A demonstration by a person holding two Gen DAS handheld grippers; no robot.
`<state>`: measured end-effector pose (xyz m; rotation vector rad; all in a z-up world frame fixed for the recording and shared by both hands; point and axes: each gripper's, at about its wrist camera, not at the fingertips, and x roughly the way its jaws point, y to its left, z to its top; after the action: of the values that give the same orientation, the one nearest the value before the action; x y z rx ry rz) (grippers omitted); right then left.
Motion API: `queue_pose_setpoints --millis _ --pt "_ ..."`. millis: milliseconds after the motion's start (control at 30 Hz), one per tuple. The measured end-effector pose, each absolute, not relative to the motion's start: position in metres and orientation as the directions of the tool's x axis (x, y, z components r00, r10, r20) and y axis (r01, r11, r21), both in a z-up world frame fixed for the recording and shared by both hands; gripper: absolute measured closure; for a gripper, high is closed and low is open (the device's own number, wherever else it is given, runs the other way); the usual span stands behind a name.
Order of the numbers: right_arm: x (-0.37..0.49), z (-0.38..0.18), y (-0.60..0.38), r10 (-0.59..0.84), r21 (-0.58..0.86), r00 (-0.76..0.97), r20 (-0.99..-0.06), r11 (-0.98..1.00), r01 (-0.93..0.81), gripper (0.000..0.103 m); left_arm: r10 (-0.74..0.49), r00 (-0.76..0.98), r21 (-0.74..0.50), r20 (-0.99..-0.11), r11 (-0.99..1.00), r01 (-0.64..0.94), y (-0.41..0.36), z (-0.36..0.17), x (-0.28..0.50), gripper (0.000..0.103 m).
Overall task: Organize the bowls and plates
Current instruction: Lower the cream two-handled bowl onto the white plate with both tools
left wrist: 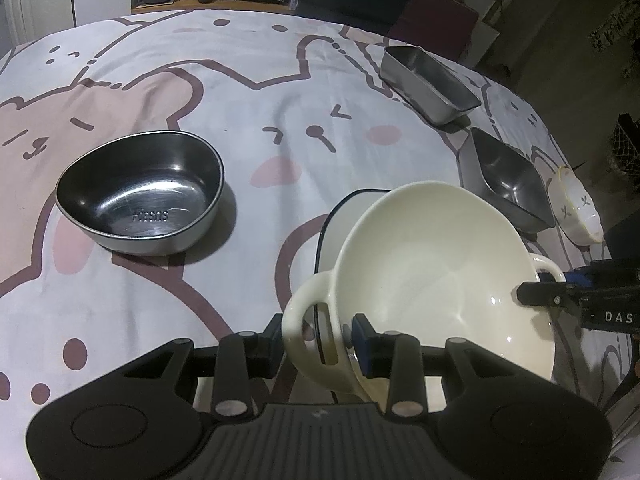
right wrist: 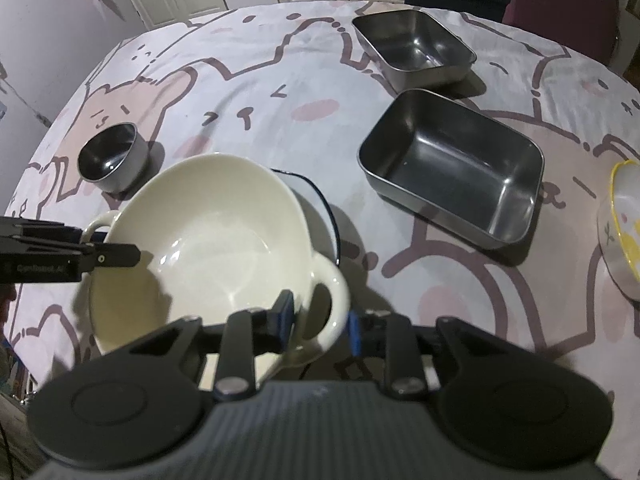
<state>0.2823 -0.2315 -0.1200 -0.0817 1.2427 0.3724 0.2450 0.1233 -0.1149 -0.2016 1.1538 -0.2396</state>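
A cream two-handled bowl is tilted over a white plate with a dark blue rim. My left gripper is shut on the bowl's left handle, with one pad outside the loop and one against the bowl's wall. My right gripper straddles the opposite handle. A thin dark gap shows beside its outer pad, so it stands open around that handle. Each gripper's finger also shows in the other view: the right one and the left one.
On the cartoon-print tablecloth stand an oval steel bowl, two rectangular steel trays and a patterned bowl with a yellow rim at the right edge. Chairs and shelves stand beyond the table.
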Motion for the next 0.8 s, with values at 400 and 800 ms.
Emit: queue_pose_setpoints --millis 400,800 --pt "0.2875 -0.1243 -0.2308 0.224 0.135 0.266 -0.938 0.939 -0.315 0.070 -0.291 0.385 -0.280 -0.876 0.956 0.084 0.1239 -0.1135 0.2455 0.064" --pt "0.2877 -0.1254 -0.2319 0.216 0.125 0.271 -0.938 0.940 -0.318 0.064 -0.287 0.382 -0.276 -0.878 0.957 0.084 0.1238 -0.1133 0.2464 0.063"
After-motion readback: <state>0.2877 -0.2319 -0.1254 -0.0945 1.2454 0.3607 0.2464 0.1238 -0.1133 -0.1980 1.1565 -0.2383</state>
